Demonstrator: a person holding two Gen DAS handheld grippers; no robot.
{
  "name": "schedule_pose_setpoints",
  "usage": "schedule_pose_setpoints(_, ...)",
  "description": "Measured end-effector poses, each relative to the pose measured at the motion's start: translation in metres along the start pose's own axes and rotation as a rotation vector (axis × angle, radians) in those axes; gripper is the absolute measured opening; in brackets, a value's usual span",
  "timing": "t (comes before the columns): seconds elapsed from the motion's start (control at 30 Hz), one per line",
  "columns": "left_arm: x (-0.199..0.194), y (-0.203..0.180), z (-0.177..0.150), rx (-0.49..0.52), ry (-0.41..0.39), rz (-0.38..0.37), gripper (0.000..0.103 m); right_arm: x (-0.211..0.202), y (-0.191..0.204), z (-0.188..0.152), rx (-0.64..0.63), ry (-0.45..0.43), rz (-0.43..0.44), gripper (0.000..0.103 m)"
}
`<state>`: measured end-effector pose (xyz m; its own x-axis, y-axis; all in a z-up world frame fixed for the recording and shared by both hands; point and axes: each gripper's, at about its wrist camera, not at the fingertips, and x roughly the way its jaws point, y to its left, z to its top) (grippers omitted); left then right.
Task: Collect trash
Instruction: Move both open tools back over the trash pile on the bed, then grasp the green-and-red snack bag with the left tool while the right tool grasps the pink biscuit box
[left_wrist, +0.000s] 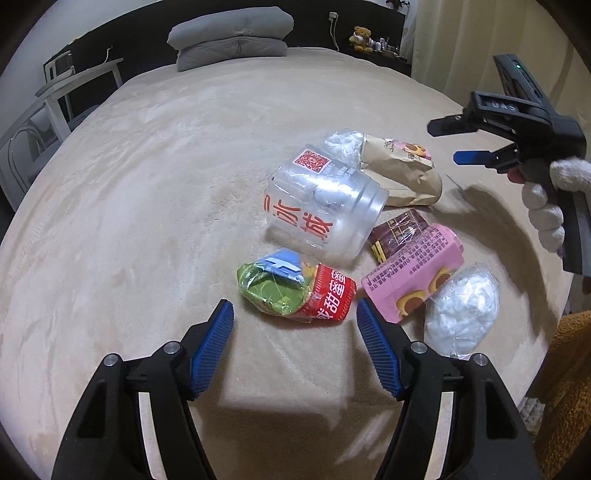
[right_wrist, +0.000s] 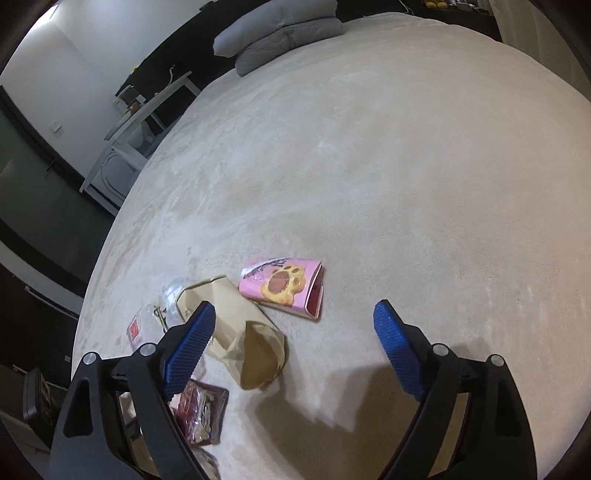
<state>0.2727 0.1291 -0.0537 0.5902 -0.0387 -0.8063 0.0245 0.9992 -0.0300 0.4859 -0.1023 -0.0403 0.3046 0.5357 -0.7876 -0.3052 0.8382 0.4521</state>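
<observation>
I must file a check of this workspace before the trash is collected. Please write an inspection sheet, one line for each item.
Surface: beige bed cover, soft, slightly wrinkled.
Job's things: clear plastic jar on its side; brown paper bag behind it; pink box; green and red wrapper; dark red packet; white plastic bag; second pink box lying apart.
Clutter: nothing seen beyond the trash.
Grippers: left hand-held gripper open, empty, just before the wrapper; right hand-held gripper open, empty, above the paper bag.
Cables: white charger cable on the headboard.
Surroundings: grey pillows, teddy bear, white table, curtain.
</observation>
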Motion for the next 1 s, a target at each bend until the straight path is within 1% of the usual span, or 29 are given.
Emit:
schedule_pose_setpoints(0.07, 0.002, 0.000, 0.002, 0.009, -0.002, -0.004, 0.068, 0.012, 0.002, 0.005, 0.019, 0.026, -0.033, 0.086)
schedule_pose_setpoints(0.13, 0.004, 0.000, 0.004, 0.021, -0.005, -0.004, 0.068, 0.020, 0.006, 0.009, 0.031, 0.049, -0.040, 0.086)
schedule_pose_setpoints(0.2, 0.007, 0.001, 0.005, 0.025, -0.003, -0.009, 0.068, 0.026, 0.013, 0.012, 0.027, 0.050, -0.056, 0.086)
schedule_pose_setpoints(0.33, 0.011, 0.000, 0.007, 0.051, -0.003, -0.015, 0.068, 0.041, 0.026, 0.013, -0.008, 0.087, -0.144, 0.086)
schedule_pose_setpoints(0.47, 0.014, 0.000, 0.007, 0.065, -0.002, -0.013, 0.068, 0.052, 0.035, 0.013, -0.049, 0.081, -0.225, 0.085)
schedule_pose_setpoints(0.5, 0.014, 0.000, 0.007, 0.064, -0.003, -0.014, 0.068, 0.053, 0.037, 0.013, -0.052, 0.077, -0.244, 0.081)
schedule_pose_setpoints(0.53, 0.014, 0.001, 0.007, 0.064, -0.004, -0.015, 0.068, 0.054, 0.037, 0.013, -0.054, 0.076, -0.267, 0.073)
schedule_pose_setpoints(0.57, 0.014, 0.001, 0.007, 0.063, -0.005, -0.016, 0.068, 0.054, 0.036, 0.012, -0.055, 0.073, -0.281, 0.068)
schedule_pose_setpoints(0.6, 0.014, 0.001, 0.007, 0.062, -0.006, -0.018, 0.068, 0.054, 0.036, 0.012, -0.056, 0.071, -0.282, 0.064)
schedule_pose_setpoints(0.77, 0.015, 0.001, 0.007, 0.071, -0.011, -0.013, 0.068, 0.043, 0.031, 0.011, -0.053, 0.048, -0.263, 0.063)
schedule_pose_setpoints(1.0, 0.020, -0.002, 0.010, 0.086, -0.010, -0.002, 0.068, 0.023, 0.029, 0.004, -0.073, 0.039, -0.238, 0.063)
